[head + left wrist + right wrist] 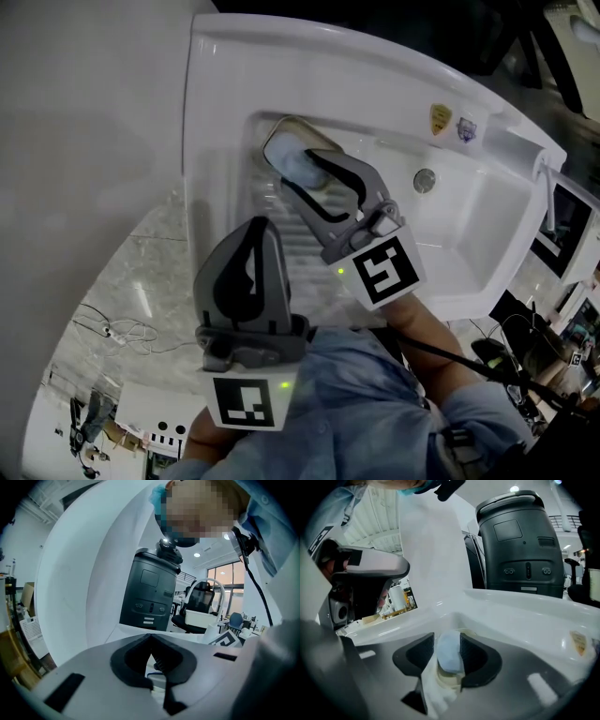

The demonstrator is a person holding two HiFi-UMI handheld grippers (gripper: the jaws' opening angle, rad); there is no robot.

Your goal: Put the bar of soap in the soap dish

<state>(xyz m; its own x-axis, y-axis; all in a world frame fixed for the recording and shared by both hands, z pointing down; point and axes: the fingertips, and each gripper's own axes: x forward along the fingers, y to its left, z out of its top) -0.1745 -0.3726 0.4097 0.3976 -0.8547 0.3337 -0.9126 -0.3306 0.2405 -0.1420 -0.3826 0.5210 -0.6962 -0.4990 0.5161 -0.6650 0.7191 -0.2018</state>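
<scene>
Right at the let-go end of the placing step, by the look of it. Pale blue rounded bar of soap between the fingers of the right gripper, seemingly up on edge and already resting in the cream-coloured oval soap dish just under the fingertips. Dark ribbed pads either side of the bar, slackened off rather than squeezing, with a thin sliver of gap on one side. So released, not clenched, though a close call. Left gripper parked back from the right fingers, over the ribbed part of the white ceramic sink, own fingers pinched together on nothing.

Next up, probably: backing the right fingers straight off the soap, no dragging a pad along it. Easy to tip or nudge out of the dish while perched like that, so slow and clean, then a quick look to confirm the bar sitting properly inside the rim.
</scene>
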